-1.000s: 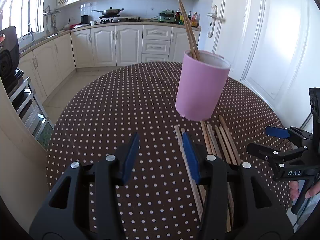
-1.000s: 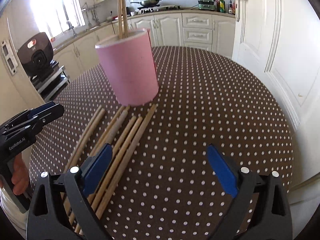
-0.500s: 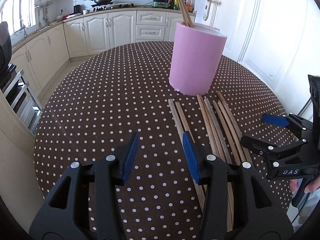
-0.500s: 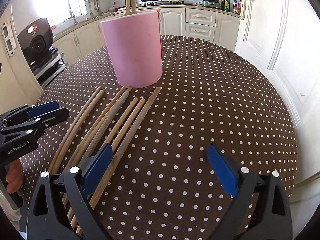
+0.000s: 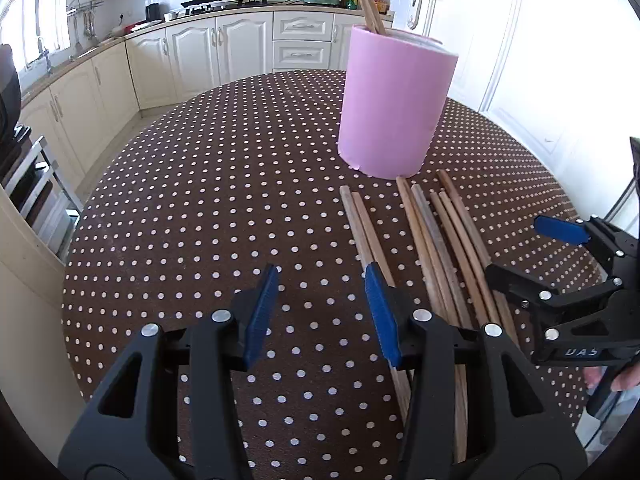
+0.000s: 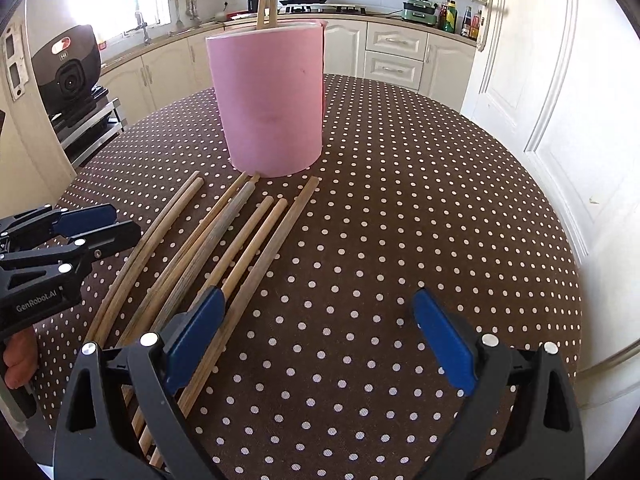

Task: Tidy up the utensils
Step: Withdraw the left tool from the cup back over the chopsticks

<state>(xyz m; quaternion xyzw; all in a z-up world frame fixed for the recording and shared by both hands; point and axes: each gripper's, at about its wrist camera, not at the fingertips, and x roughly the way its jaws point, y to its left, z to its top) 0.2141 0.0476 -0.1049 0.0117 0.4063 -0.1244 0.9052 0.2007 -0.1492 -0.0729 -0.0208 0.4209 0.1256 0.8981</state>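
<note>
Since a second earlier, you had tipped both claws downward, so the pink holder [image 5: 394, 104] sat higher in each view and more of the loose chopsticks [image 5: 432, 240] showed.

Left wrist view: your left claw [image 5: 322, 304] stood apart over bare spotted bench [image 5: 200, 208], nothing between its pads. Its right finger covered the near ends of the leftmost pair. Seven loose sticks lay just in front of the holder; two more stood inside it, tops cut off.

Right wrist view: your right claw [image 6: 316, 328] was wide apart and empty, its left finger over the sticks [image 6: 240, 240], whose near ends were hidden. I again counted seven.
</note>
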